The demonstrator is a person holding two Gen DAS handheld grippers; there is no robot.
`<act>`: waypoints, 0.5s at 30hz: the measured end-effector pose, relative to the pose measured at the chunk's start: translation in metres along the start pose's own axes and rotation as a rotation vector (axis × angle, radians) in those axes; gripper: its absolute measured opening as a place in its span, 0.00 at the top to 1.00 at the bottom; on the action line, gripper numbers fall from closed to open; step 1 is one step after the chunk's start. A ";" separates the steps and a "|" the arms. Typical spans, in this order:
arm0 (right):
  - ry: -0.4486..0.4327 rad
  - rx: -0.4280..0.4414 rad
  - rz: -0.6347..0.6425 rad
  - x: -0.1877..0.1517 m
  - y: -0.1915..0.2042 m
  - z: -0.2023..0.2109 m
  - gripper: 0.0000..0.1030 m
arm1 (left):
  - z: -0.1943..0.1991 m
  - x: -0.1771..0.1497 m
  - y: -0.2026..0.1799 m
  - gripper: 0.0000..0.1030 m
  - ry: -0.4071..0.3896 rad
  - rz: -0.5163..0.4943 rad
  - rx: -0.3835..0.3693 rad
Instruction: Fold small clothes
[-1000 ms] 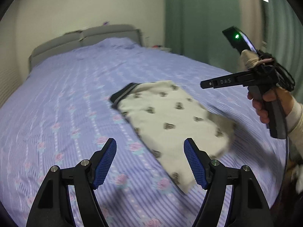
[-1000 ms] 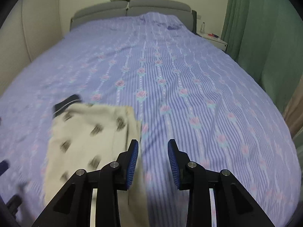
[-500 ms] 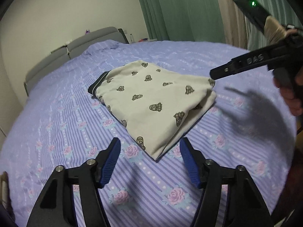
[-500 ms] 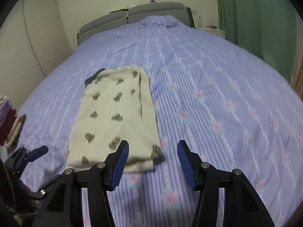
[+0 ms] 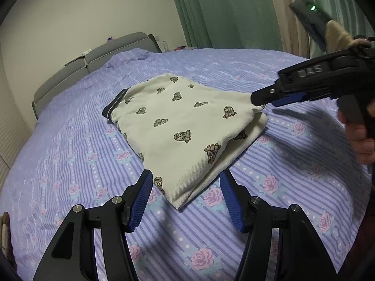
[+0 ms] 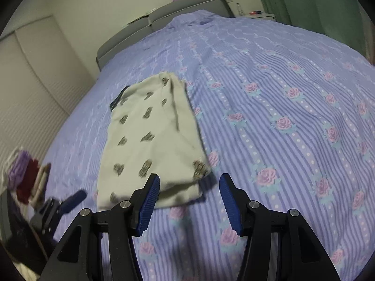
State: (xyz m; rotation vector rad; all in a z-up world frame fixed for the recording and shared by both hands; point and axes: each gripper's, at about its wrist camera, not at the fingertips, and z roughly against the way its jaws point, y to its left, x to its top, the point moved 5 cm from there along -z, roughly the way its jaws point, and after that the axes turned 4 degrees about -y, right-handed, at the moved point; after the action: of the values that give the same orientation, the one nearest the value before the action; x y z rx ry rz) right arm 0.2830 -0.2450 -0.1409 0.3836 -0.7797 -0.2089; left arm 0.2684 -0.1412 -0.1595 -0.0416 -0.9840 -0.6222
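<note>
Cream shorts (image 5: pixel 187 128) printed with little dark cartoon figures lie folded over on the bed, dark waistband (image 5: pixel 110 110) pointing toward the grey headboard (image 5: pixel 93 63), the near corner facing us. They sit on a lilac striped bedspread (image 5: pixel 70 164) dotted with pink roses. Left gripper (image 5: pixel 185 199) hovers right over that near corner, blue pads (image 5: pixel 140 201) spread partway, one either side of the corner and not touching the cloth, nothing gripped. Right gripper (image 6: pixel 189 201) is poised above the other near corner, jaws about half open, empty too; from the left camera its tip sits at the shorts' far right edge, though contact I cannot tell. A hand (image 5: pixel 361 140) grips its handle. Green curtains (image 5: pixel 222 11) hang behind. At the left edge of the right camera, blurred purple and red things (image 6: pixel 23 178).
</note>
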 end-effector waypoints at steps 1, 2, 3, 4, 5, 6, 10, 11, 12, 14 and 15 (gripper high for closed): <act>0.000 0.002 -0.014 0.001 -0.002 -0.003 0.48 | 0.000 0.000 0.000 0.42 -0.002 0.000 -0.001; 0.006 0.006 -0.039 0.002 -0.004 -0.006 0.48 | 0.001 0.000 0.000 0.42 -0.003 -0.001 -0.007; 0.012 0.020 -0.064 0.003 -0.006 -0.011 0.48 | 0.002 0.000 0.000 0.42 -0.003 0.000 -0.007; 0.018 0.027 -0.074 0.003 -0.008 -0.013 0.48 | 0.002 0.000 0.000 0.42 -0.002 0.002 -0.006; 0.026 0.026 -0.083 0.003 -0.010 -0.018 0.48 | 0.002 0.000 0.000 0.42 -0.001 0.005 -0.008; 0.033 0.028 -0.100 0.003 -0.012 -0.022 0.49 | 0.001 -0.001 0.000 0.42 0.003 0.011 -0.010; 0.048 0.059 -0.121 0.002 -0.013 -0.029 0.75 | -0.003 -0.003 0.000 0.42 0.013 0.030 -0.011; 0.060 0.072 -0.120 0.001 -0.010 -0.031 0.81 | -0.004 -0.003 0.001 0.42 0.013 0.035 -0.007; 0.056 0.067 -0.113 0.002 -0.009 -0.030 0.85 | -0.005 -0.002 0.001 0.42 0.012 0.040 -0.002; 0.028 0.033 -0.072 0.006 -0.005 -0.022 0.87 | -0.007 -0.001 0.002 0.42 0.007 0.048 0.007; -0.004 0.015 -0.044 0.010 -0.001 -0.014 0.89 | -0.008 0.000 0.002 0.42 0.004 0.050 0.011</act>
State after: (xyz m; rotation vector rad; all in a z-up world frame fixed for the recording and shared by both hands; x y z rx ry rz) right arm 0.3004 -0.2457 -0.1438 0.4147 -0.7771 -0.2457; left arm 0.2752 -0.1417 -0.1634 -0.0547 -0.9797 -0.5703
